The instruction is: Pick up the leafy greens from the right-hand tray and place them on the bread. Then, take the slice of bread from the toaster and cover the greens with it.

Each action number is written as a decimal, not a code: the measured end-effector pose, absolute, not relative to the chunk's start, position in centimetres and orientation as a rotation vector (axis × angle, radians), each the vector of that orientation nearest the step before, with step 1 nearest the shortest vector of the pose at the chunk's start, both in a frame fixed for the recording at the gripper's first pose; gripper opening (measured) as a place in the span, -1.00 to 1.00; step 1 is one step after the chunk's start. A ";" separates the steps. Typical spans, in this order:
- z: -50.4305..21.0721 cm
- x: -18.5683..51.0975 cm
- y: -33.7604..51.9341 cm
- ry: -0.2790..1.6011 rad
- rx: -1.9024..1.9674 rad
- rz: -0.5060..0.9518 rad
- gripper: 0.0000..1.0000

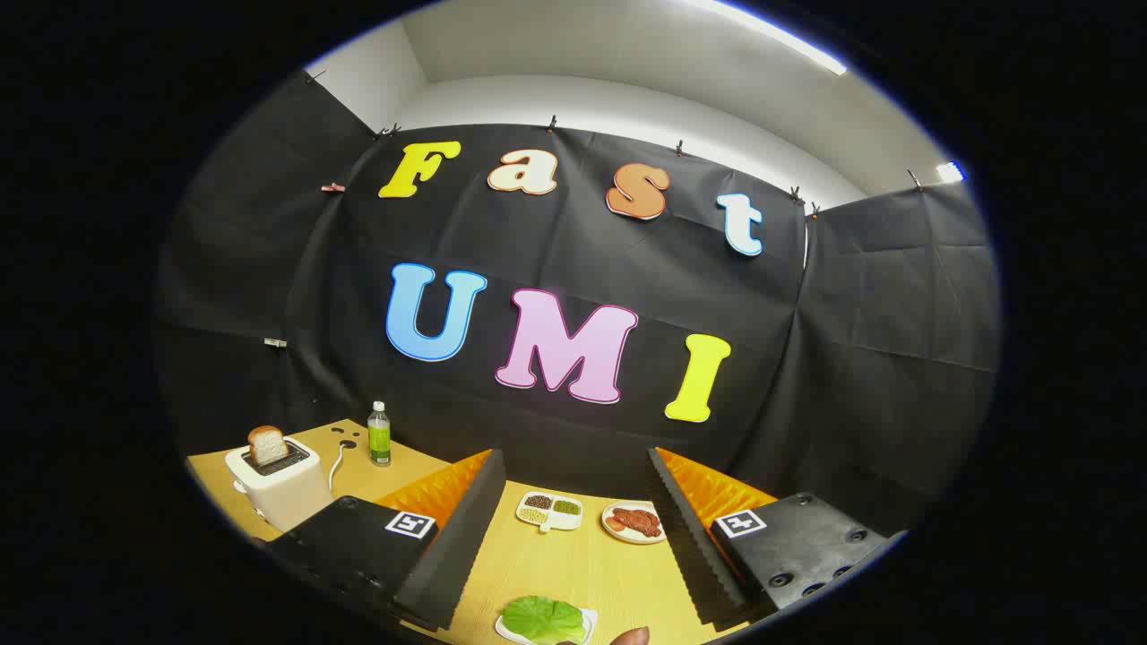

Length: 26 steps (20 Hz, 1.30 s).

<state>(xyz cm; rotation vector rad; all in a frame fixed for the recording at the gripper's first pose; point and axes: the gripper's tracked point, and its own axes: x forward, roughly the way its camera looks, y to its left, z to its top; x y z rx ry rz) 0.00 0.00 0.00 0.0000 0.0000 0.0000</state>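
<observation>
gripper: gripper (573, 528) spread wide, nothing between the fingers, touching nothing. Both fingers (461, 537) show black ridged pads with orange behind, a square marker on each black body.
between fingers: bare yellow wood worktop (582, 564).
leafy greens: green leaf (542, 619) low between the fingers, near the camera, lying on a white tray (587, 623). Tray is mostly covered by the leaf and cut off at the bottom, so its shape is hard to tell.
cut off: a small brownish rounded thing (632, 636) just beside the tray at the very bottom. Can't tell what it is.
beyond fingers: white divided dish (548, 511) with dark, green and pale fillings, too small to identify. Just beside it on the right, a white plate (633, 522) with reddish-brown food.
toaster: white toaster (278, 484) past the left finger, well apart from the greens. Its lower part is hidden by the gripper body, and a cord runs off behind it.
bread: one slice of bread (267, 444) standing upright out of the toaster slot.
bottle: clear bottle (380, 434) with green label and white cap, near the toaster, at the back of the worktop.
</observation>
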 end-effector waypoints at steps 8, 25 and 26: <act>-0.6 -0.4 -0.3 0.009 0.003 -0.019 0.94; -2.1 -0.6 0.2 0.051 -0.014 -0.001 0.95; -3.0 -0.7 0.2 0.078 -0.023 0.009 0.94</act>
